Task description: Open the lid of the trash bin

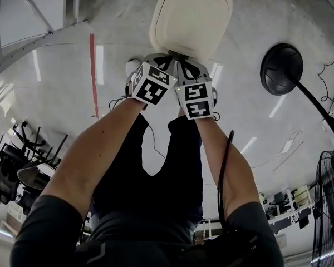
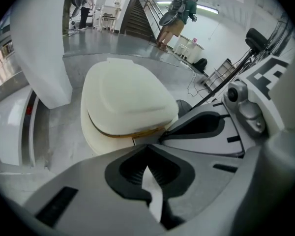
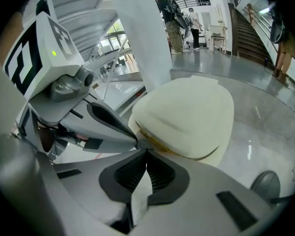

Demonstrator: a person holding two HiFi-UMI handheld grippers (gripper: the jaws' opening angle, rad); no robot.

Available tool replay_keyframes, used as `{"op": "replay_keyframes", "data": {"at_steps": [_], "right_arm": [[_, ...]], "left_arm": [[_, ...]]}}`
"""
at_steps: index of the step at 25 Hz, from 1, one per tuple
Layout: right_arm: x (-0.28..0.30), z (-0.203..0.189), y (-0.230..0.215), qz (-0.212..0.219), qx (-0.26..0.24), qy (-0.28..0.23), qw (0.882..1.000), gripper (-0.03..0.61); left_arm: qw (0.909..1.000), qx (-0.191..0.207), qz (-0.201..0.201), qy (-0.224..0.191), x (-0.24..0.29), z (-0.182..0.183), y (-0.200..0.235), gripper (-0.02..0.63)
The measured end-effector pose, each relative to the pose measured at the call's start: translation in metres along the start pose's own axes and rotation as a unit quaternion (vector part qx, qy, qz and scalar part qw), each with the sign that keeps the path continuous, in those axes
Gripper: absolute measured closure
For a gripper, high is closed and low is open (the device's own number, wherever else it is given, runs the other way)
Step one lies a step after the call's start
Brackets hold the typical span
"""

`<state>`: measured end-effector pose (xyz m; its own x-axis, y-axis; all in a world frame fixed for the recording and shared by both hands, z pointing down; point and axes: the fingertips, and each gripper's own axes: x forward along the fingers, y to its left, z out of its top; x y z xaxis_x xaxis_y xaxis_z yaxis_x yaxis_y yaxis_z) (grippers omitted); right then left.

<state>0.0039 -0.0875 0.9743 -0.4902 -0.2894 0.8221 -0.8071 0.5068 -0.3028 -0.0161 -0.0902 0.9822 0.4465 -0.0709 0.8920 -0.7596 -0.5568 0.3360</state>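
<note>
Lid [image 1: 192, 15] shut on trash bin [image 2: 96, 141], standing on floor [image 1: 250, 15] just beyond both grippers. Likely light, stiff, smooth plastic; lift at near rim seam. Left gripper [image 2: 146, 149], right gripper [image 3: 146, 154]: fingers together, empty.
</note>
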Motion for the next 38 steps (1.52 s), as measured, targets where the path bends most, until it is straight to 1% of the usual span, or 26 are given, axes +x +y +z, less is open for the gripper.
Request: {"op": "replay_keyframes", "data": {"at_steps": [3,7,12,16,17,18,21,22,23,26,29,31,34,38], "right_arm": [[0.001,0.001,-0.001,-0.002,0.012,-0.006,1.000,0.552],[0.002,0.000,-0.001,-0.006,0.012,-0.008,1.000,0.552],[0.003,0.001,-0.003,0.000,0.055,0.000,0.999,0.552],[0.002,0.002,-0.004,0.002,0.054,-0.006,0.998,0.552],[0.001,0.002,-0.004,0.003,0.054,-0.003,0.999,0.552],[0.001,0.003,-0.004,0.001,0.057,0.004,0.998,0.552],[-0.001,0.012,-0.006,-0.012,0.076,0.028,0.997,0.551],[-0.002,0.017,-0.007,-0.014,0.084,0.030,0.996,0.551],[-0.005,0.022,-0.007,-0.012,0.088,0.028,0.996,0.551],[-0.023,0.037,-0.008,-0.009,0.078,0.024,0.997,0.551],[-0.055,0.057,-0.008,-0.008,0.068,0.008,0.998,0.551],[-0.083,0.079,-0.007,-0.009,0.067,-0.013,0.998,0.551],[-0.133,0.116,-0.005,-0.020,0.058,-0.049,0.997,0.551],[-0.200,0.162,0.000,-0.040,0.054,-0.105,0.992,0.551]], "left_arm": [[1.0000,-0.006,-0.001,-0.002,0.001,0.000,0.002,0.606],[0.9999,0.006,0.008,0.002,0.002,0.000,0.001,0.606],[0.9999,-0.010,0.003,0.012,0.002,-0.003,0.002,0.606],[0.9999,0.003,0.013,0.006,0.001,-0.001,0.001,0.606],[0.9999,-0.002,0.012,0.003,0.001,0.000,0.001,0.606],[0.9998,-0.016,0.010,0.001,0.001,0.001,0.002,0.606],[0.9964,-0.085,0.001,0.003,-0.004,0.001,0.004,0.606],[0.9952,-0.097,0.001,0.003,-0.008,0.001,0.005,0.606],[0.9950,-0.100,0.001,0.000,-0.012,0.002,0.005,0.606],[0.9961,-0.087,-0.004,-0.019,-0.033,0.014,0.000,0.606],[0.9943,-0.096,0.000,-0.047,-0.066,0.029,-0.003,0.606],[0.9923,-0.103,0.008,-0.068,-0.094,0.043,-0.002,0.606],[0.9898,-0.103,0.011,-0.098,-0.141,0.064,-0.010,0.606],[0.9867,-0.080,0.000,-0.142,-0.202,0.095,-0.030,0.606]]}}
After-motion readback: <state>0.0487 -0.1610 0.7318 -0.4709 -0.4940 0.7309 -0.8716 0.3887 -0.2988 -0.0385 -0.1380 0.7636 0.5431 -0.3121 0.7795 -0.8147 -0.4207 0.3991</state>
